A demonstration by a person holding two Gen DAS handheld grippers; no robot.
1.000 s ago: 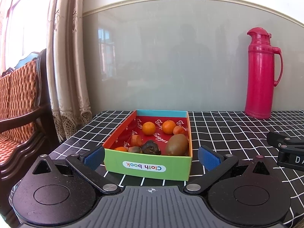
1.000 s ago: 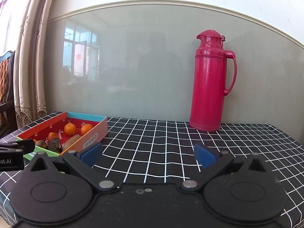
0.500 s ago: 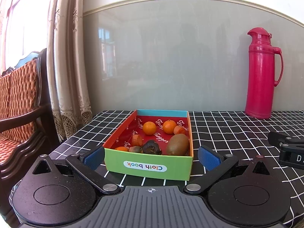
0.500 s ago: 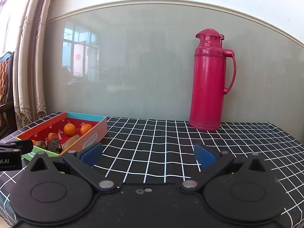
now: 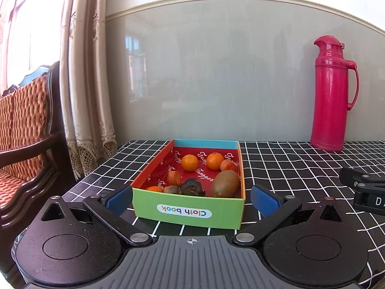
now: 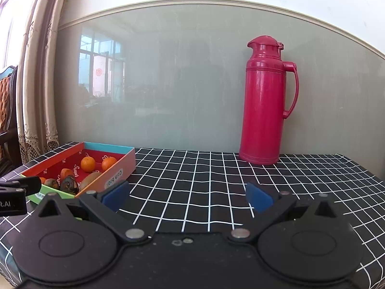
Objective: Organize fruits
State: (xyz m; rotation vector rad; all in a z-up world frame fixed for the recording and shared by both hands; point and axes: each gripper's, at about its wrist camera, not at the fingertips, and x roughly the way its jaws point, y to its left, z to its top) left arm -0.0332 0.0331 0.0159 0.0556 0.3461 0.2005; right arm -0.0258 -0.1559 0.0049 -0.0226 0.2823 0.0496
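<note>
We see a tabletop (image 6: 216, 168) under a black cloth with a white grid, backed by a grey wall panel, with a curtain and a wooden chair off its left edge. A tall pink flask (image 6: 264, 106) stands near the back wall, well apart from everything else. On the left part sits the cardboard box (image 5: 190, 210), its green end wall facing the left tool (image 5: 191, 198). All the fruit we can find lies inside it: the kiwi (image 5: 225, 183) against the right wall, a dark wrinkled fruit (image 5: 192, 187) beside it, two round oranges (image 5: 189, 162) toward the back, and a few smaller orange pieces between. No fruit lies loose on the cloth in either view. In our judgement that fits both fruit gathered in and fruit waiting to be sorted out of the box; these views do not settle which.

Both tools are spread wide and grip nothing. The left one straddles the box's near end; the right tool (image 6: 187, 193) faces bare cloth. Open room lies between box and flask; the box sits nearer the left drop-off beside the curtain.
</note>
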